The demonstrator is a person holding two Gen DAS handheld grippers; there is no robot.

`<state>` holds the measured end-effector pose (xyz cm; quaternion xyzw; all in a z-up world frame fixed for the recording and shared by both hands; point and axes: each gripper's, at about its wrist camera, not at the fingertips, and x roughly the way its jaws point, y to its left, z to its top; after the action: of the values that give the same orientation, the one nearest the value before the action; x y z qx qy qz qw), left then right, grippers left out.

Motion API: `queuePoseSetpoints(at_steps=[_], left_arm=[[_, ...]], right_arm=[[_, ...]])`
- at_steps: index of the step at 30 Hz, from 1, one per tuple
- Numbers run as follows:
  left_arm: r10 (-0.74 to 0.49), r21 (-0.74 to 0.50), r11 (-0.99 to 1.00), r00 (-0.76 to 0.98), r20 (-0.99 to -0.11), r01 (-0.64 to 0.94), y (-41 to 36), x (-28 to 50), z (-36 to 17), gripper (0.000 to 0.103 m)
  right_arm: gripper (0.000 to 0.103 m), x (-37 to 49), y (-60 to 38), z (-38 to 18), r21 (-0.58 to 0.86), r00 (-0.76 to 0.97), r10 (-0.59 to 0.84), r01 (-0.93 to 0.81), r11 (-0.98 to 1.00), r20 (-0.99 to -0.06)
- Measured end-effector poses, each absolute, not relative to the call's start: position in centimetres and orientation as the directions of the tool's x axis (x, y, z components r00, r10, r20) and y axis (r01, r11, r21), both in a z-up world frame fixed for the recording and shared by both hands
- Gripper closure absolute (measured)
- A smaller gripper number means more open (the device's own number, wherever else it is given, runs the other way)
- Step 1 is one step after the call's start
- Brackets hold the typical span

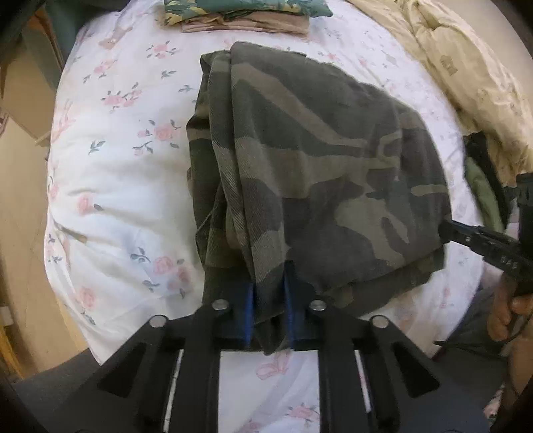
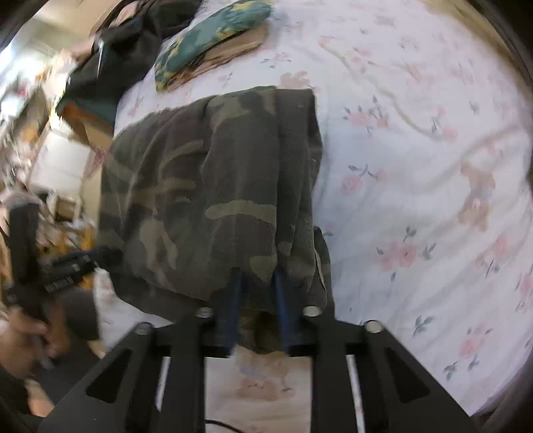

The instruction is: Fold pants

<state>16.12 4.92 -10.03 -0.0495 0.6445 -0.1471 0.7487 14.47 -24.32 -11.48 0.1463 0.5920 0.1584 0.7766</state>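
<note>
Camouflage pants (image 1: 319,173) lie folded into a thick bundle on the floral bed sheet (image 1: 126,200). My left gripper (image 1: 269,289) is shut on the near left edge of the pants, cloth pinched between its blue pads. My right gripper (image 2: 256,286) is shut on the opposite edge of the same pants (image 2: 206,200), cloth bunched between its blue pads. The right gripper also shows in the left wrist view (image 1: 446,231) at the pants' right edge, and the left gripper shows in the right wrist view (image 2: 110,254) at the pants' left edge.
A stack of folded clothes, green-patterned on tan (image 1: 246,15), lies at the far end of the bed; it also shows in the right wrist view (image 2: 206,43). A cream quilt (image 1: 466,73) is heaped at the right. Cluttered furniture (image 2: 50,160) stands beside the bed.
</note>
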Motion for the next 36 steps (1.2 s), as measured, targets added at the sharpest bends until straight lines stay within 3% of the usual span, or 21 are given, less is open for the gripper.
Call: queuePoseSetpoints(at_steps=[4,7,15,18,20,21,22,30,31,34,36], left_arm=[[-0.400,-0.379,0.912,0.141,-0.905,0.155,7.4,15.2,-6.9,0.096],[-0.416,-0.392,0.901,0.114,-0.902,0.189,7.8,13.4,-6.2,0.096],[-0.136,-0.134,0.957,-0.011,-0.991,0.256,4.4,13.5,-13.4,0.094],[-0.079,-0.073,0.954,0.010,-0.997,0.292,3.4,13.4,-13.6,0.088],[-0.085,-0.083,0.963,0.000,-0.996,0.255,4.2,13.6,-13.0,0.070],[-0.083,-0.082,0.969,-0.006,-0.997,0.233,4.7,13.8,-12.6,0.050],[-0.104,-0.104,0.974,-0.007,-0.995,0.204,5.5,14.0,-12.0,0.042],[-0.211,-0.202,0.976,0.130,-0.969,0.075,10.3,19.1,-5.7,0.042],[-0.227,-0.221,0.974,0.154,-0.962,0.053,10.6,20.3,-5.0,0.042],[-0.278,-0.281,0.960,0.211,-0.937,0.013,10.4,23.9,-4.1,0.042],[-0.300,-0.304,0.952,0.224,-0.927,0.017,9.2,25.9,-4.6,0.042]], right_arm=[[0.100,12.6,-25.7,-7.2,0.507,0.334,0.514,-0.117,0.854,-0.790],[0.100,11.7,-26.1,-5.8,0.556,0.331,0.555,-0.102,0.825,-0.763],[0.100,11.6,-21.0,-16.0,0.350,0.024,0.352,-0.076,0.934,-0.936],[0.098,12.2,-20.8,-16.5,0.350,0.007,0.350,-0.051,0.936,-0.937],[0.094,12.0,-21.9,-15.4,0.401,0.000,0.401,-0.024,0.916,-0.916],[0.094,12.1,-22.5,-15.0,0.425,-0.004,0.425,-0.010,0.905,-0.905],[0.094,12.2,-23.4,-14.1,0.460,-0.002,0.460,0.004,0.888,-0.888],[0.092,16.4,-30.2,-7.5,0.587,0.260,0.561,0.030,0.809,-0.786],[0.090,17.4,-30.8,-7.2,0.610,0.292,0.575,0.040,0.791,-0.764],[0.068,19.8,-31.7,-7.3,0.644,0.357,0.580,0.086,0.760,-0.733],[0.063,21.8,-31.9,-8.2,0.673,0.376,0.596,0.111,0.731,-0.709]])
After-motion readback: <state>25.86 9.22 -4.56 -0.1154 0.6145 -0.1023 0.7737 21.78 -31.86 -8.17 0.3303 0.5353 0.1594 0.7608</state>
